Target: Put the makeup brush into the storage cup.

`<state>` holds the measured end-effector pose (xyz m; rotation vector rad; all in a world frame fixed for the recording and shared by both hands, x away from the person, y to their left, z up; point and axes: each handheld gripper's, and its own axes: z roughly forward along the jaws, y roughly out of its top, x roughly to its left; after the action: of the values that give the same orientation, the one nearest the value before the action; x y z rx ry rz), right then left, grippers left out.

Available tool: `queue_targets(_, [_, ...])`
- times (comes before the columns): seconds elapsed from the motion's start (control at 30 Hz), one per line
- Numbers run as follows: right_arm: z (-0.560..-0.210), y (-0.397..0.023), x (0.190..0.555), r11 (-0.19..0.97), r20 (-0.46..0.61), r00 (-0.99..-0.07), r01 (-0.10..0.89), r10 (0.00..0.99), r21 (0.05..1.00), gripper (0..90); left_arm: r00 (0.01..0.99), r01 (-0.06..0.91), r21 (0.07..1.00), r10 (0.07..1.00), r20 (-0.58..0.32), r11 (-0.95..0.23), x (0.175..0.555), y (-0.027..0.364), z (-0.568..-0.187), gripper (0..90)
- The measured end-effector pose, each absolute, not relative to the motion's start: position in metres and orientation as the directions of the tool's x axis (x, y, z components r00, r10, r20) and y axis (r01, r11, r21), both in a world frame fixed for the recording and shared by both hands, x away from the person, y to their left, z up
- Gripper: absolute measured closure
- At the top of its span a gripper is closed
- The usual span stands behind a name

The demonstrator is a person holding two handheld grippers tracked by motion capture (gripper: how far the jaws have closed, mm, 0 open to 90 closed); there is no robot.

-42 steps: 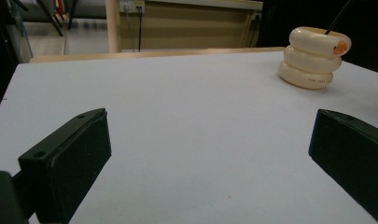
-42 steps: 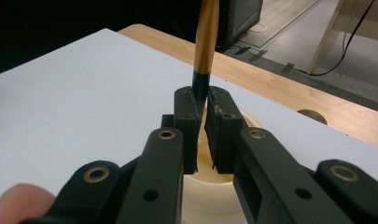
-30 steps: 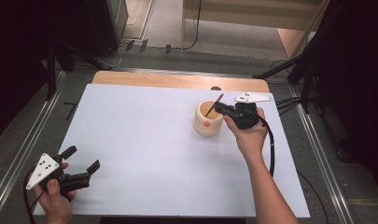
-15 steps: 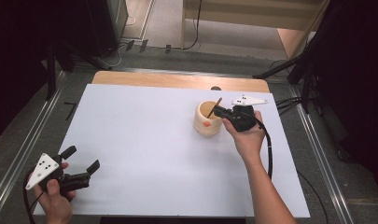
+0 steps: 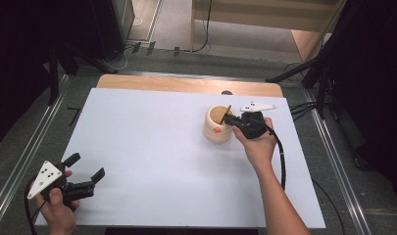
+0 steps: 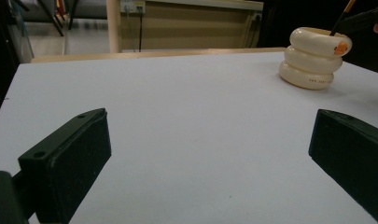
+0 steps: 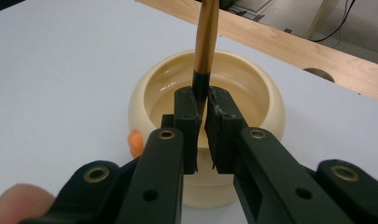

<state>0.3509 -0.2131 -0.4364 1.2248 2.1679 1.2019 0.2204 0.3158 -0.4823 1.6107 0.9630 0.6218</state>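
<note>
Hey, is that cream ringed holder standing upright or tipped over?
Upright. The holder sits flat on the white table, its open mouth facing up, while the right gripper holds a pen over it.

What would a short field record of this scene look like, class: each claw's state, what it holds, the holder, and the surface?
right claw: shut on the pen, above the holder's opening
pen: gold and black, slim, tilted
holder: cream, ringed like stacked rolls, orange spot on its side, upright
left claw: open, nothing between the jaws, at the near left corner
surface: white sheet over a wooden table
</note>
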Motion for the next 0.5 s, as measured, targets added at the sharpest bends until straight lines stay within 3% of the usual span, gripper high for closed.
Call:
queue_targets(0.23, [-0.4362, -0.2139, 0.3513, 0.236, 0.101, -0.539, 0.521, 0.836, 0.820, 83.4, 0.531, 0.263, 0.963, 0.843, -0.090, -0.064, 0.2203, 0.3161, -0.4822, 0.0])
queue_targets(0.27, [-0.4355, -0.2147, 0.3507, 0.219, 0.117, -0.541, 0.516, 0.833, 0.828, 78.1, 0.531, 0.263, 0.963, 0.843, -0.089, -0.064, 0.2203, 0.3161, -0.4822, 0.0])
queue_targets(0.5, [-0.4310, -0.2167, 0.3464, 0.205, 0.116, -0.531, 0.506, 0.840, 0.838, 72.3, 0.532, 0.264, 0.962, 0.842, -0.089, -0.065, 0.2205, 0.3156, -0.4823, 0.0])
